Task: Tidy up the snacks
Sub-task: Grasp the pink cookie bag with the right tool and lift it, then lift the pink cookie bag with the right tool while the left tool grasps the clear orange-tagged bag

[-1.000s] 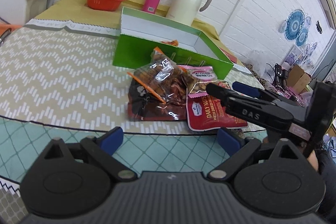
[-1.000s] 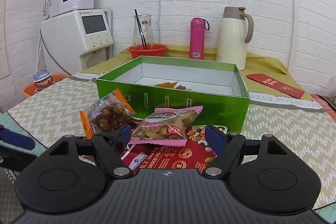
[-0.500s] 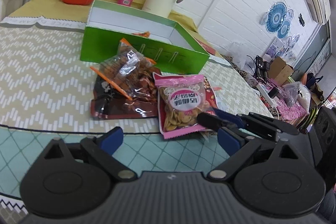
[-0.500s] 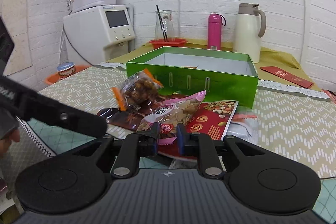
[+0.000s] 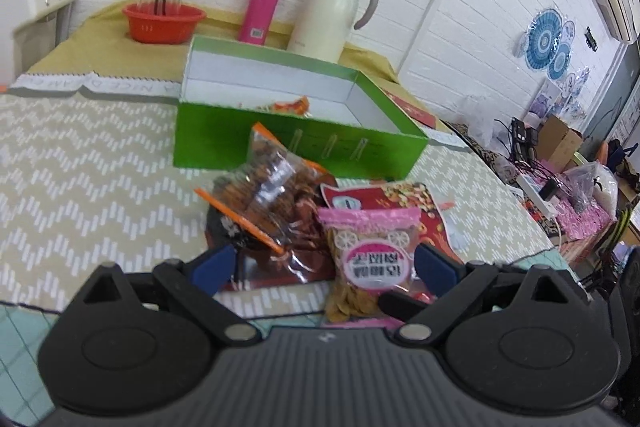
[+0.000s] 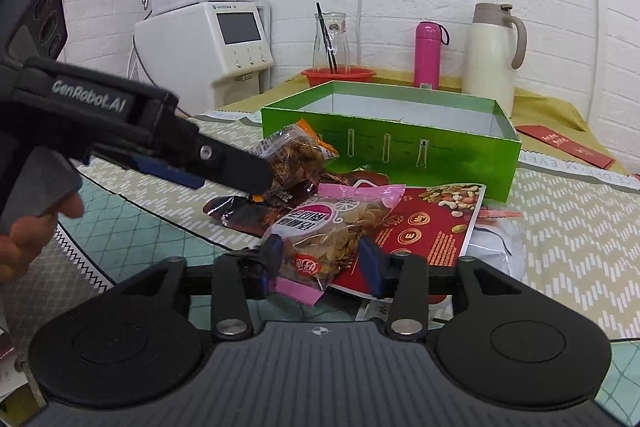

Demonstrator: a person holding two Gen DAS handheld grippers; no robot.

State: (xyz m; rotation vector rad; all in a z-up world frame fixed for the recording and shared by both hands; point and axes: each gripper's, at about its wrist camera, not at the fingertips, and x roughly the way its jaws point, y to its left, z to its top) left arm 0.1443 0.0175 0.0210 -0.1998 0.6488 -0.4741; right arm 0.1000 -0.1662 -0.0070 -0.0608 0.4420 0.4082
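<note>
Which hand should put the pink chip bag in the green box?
Probably the right. The right gripper already has its jaws on either side of the pink chip bag, which they have just opened around. The left gripper is open behind the pile, and the green box lies straight ahead.

Left gripper (image 5: 324, 263) hangs wide open, low over the snack pile. Between its blue pads (image 5: 211, 263) sits the pink-topped chip bag (image 5: 366, 259), apparently not touched by either. Left of it, a clear bag with orange edges (image 5: 266, 195) rests on a dark packet (image 5: 296, 259); a red nut pouch (image 5: 404, 203) peeks behind. Beyond stands the open green box (image 5: 280, 143), a snack (image 5: 290, 105) inside. Behind it: pink bottle (image 5: 262, 5), cream jug (image 5: 334, 13), red bowl (image 5: 164, 23).
</note>
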